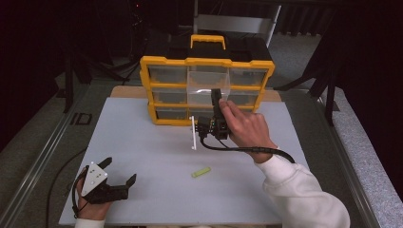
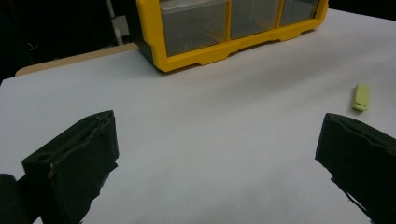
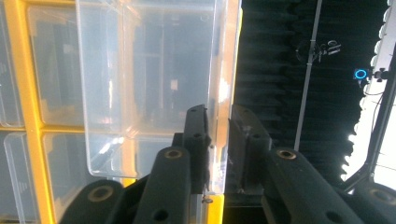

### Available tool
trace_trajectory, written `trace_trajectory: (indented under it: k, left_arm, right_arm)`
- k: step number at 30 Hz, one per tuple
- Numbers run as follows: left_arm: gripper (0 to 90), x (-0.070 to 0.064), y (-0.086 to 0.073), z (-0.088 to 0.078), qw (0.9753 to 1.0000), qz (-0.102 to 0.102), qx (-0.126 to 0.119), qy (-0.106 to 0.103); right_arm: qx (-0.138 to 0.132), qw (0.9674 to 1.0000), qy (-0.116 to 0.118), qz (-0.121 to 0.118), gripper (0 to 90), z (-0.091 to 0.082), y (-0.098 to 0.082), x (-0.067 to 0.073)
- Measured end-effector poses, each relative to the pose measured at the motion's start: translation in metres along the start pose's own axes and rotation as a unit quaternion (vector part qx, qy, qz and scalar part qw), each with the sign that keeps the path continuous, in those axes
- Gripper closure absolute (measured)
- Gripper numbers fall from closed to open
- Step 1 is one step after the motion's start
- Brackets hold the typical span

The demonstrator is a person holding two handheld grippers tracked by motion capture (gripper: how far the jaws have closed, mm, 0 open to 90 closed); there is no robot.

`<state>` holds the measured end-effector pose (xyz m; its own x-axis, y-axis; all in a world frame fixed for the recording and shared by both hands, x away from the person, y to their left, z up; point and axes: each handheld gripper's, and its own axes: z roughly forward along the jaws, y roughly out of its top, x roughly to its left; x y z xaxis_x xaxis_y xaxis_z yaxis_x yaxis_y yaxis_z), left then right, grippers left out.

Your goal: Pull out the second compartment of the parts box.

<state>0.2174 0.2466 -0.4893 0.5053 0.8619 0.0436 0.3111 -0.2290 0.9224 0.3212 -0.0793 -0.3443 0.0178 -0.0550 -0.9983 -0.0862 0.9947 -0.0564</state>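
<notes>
Right gripper (image 3: 218, 126): we are seeing its two black jaws standing on either side of the front wall of the clear drawer (image 3: 154, 84); whether the pads are pressing on that wall we cannot tell.
Clear drawer: we are finding it pulled partway out of the middle column of the yellow organizer (image 1: 164, 61), at the far side of the white board (image 1: 152, 152).
Right hand (image 1: 244, 126): we are watching it hold the gripper up to the front of the organizer, a cable trailing back over the board.
Left gripper (image 1: 119, 172): we are seeing it lying low at the board's near left corner, jaws spread wide with nothing between them.
Green piece (image 1: 200, 172): we are noting it lying flat on the board, well apart from both grippers.
</notes>
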Motion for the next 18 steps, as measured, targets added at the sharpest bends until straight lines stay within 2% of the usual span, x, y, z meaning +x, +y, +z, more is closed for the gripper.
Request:
trace_trajectory:
  k: [2,4,6,12,15,16,18]
  left_arm:
    - [0.1,-0.0001,0.0,0.0002,1.0,0.0,0.0,0.0]
    - [0.1,-0.0003,0.0,0.0004,1.0,0.001,0.001,0.0]
    - [0.1,-0.0003,0.0,0.0004,1.0,0.0,0.001,0.0]
    - [0.1,-0.0004,0.0,0.0008,1.0,0.001,0.002,0.0]
    - [0.1,-0.0005,0.0,0.0006,1.0,0.001,0.002,0.0]
    - [0.1,-0.0003,0.0001,0.0004,1.0,0.001,0.002,0.0]
    - [0.1,-0.0003,0.0001,0.0003,1.0,0.001,0.002,0.0]
  right_arm:
    - [-0.001,1.0,0.001,0.001,71.5,0.0002,-0.0002,0.0007]
    - [-0.001,0.9999,0.01,0.007,62.1,0.0006,-0.0008,0.0024]
    - [-0.002,0.9999,0.011,0.011,60.2,0.0004,-0.0009,0.0031]
    - [-0.016,0.9986,0.003,0.051,38.5,-0.0033,0.0001,0.0036]
    - [-0.024,0.9964,0.017,0.08,26.4,-0.0058,0.0017,0.0015]
    - [-0.031,0.9946,0.021,0.096,18.6,-0.0077,0.0027,0.0012]
    - [-0.031,0.9946,0.021,0.096,18.6,-0.0077,0.0027,0.0012]
